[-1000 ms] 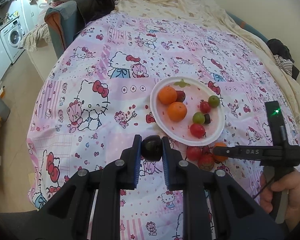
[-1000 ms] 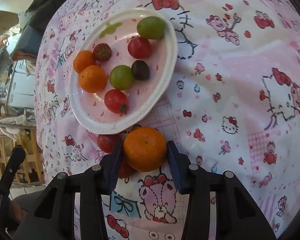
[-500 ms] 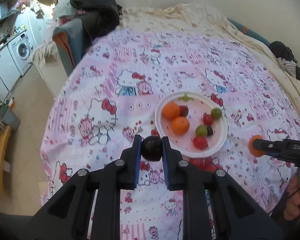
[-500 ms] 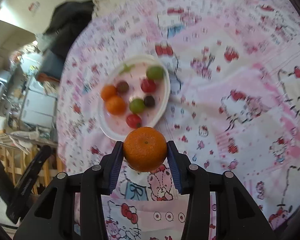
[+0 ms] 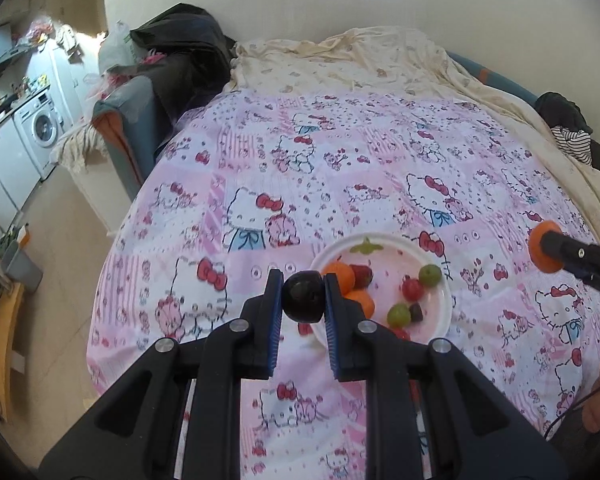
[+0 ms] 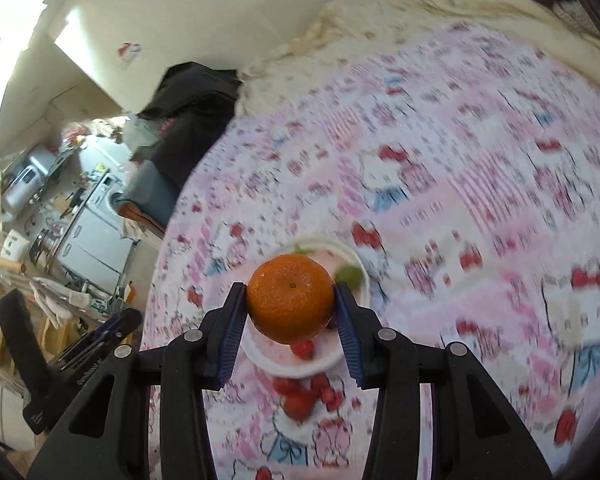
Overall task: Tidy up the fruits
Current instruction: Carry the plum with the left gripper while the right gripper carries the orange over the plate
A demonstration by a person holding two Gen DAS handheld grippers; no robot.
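My left gripper (image 5: 302,298) is shut on a dark plum (image 5: 303,297), held high above the near left rim of a white plate (image 5: 440,320). The plate holds two oranges (image 5: 342,276), green fruits (image 5: 430,275) and red ones (image 5: 412,290). My right gripper (image 6: 290,304) is shut on an orange (image 6: 290,303), high above the plate (image 6: 260,356); the orange also shows at the right of the left wrist view (image 5: 540,246). Red fruits (image 6: 300,398) lie on the cloth just in front of the plate.
The plate sits on a pink Hello Kitty cloth (image 5: 260,208) over a bed. A cream sheet (image 5: 360,60) lies at the back, dark clothes (image 5: 188,48) at back left. The left edge drops to the floor, with a washing machine (image 5: 40,132) beyond.
Both grippers have risen high above the bed with their fruit. The plate looks smaller now. The right wrist view has tilted up and is blurred by motion.
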